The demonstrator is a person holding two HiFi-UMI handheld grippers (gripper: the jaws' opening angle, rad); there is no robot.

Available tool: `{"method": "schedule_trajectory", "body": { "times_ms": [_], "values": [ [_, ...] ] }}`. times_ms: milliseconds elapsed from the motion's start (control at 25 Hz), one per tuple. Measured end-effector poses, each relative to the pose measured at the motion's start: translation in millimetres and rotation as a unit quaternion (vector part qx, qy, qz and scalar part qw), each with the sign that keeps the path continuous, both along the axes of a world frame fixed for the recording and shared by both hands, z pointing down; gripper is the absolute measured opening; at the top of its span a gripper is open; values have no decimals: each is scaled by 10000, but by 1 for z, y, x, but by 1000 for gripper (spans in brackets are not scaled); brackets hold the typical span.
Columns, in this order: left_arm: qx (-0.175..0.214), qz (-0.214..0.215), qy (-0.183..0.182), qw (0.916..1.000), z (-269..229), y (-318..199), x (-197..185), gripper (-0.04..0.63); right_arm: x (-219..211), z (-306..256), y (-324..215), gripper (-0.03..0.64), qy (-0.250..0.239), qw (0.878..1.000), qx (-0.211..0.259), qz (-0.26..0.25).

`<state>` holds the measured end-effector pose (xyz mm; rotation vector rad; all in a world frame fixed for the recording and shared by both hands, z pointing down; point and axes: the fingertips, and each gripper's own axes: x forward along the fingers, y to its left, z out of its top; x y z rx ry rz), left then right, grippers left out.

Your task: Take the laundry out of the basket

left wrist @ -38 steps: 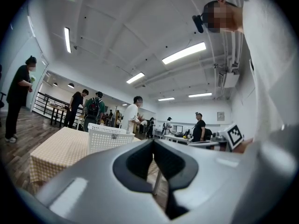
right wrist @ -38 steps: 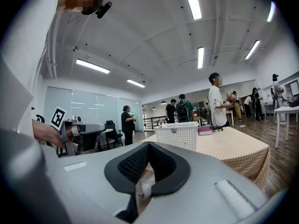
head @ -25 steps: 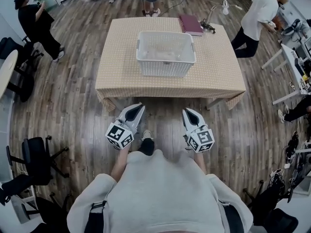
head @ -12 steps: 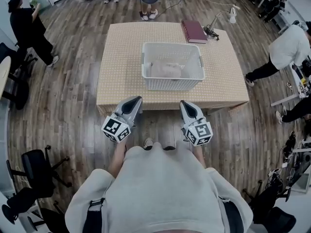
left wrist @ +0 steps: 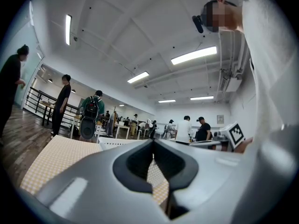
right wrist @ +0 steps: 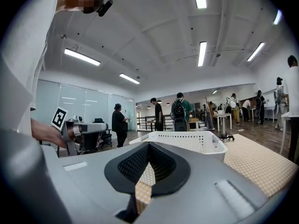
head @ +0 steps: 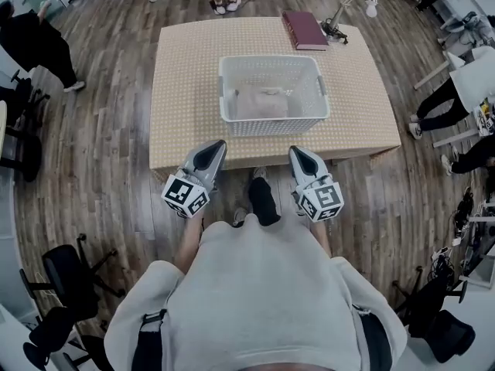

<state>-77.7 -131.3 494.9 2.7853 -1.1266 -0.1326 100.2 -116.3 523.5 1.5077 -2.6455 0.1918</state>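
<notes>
A white plastic laundry basket [head: 271,122] stands in the middle of a table [head: 186,68] covered with a beige checked cloth. Pale laundry [head: 259,103] lies crumpled on its bottom. Both grippers hover side by side just short of the table's near edge, pointing at the basket. My left gripper [head: 216,144] is shut with nothing in it, and so is my right gripper [head: 296,151]. In the left gripper view the jaws [left wrist: 153,142] meet in front of the basket's rim [left wrist: 117,143]. In the right gripper view the closed jaws [right wrist: 148,145] point at the basket [right wrist: 191,143].
A dark red book [head: 304,29] and a desk lamp [head: 348,10] lie at the table's far right corner. Black office chairs [head: 69,273] stand on the wooden floor to the left. Several people stand around the room's edges, and other tables stand at the right.
The person has walked toward the table, so the table and basket sit closer under the grippers. Both grippers stayed shut and empty, now reaching the table's near edge.
</notes>
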Motion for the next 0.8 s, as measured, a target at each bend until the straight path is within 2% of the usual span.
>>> {"method": "schedule_trajectory", "body": {
  "times_ms": [240, 480, 800],
  "values": [
    [-49, -166, -34, 9998, 6, -38, -2, 8, 2, 4, -44, -2, -41, 9999, -10, -112],
    [22, -442, -113, 9990, 0, -105, -5, 8, 10, -20, -117, -2, -96, 9994, 238, -252],
    [357, -766, -346, 9958, -35, -192, -6, 8, 29, -62, -207, -2, -316, 9966, 651, -382]
  ]
}}
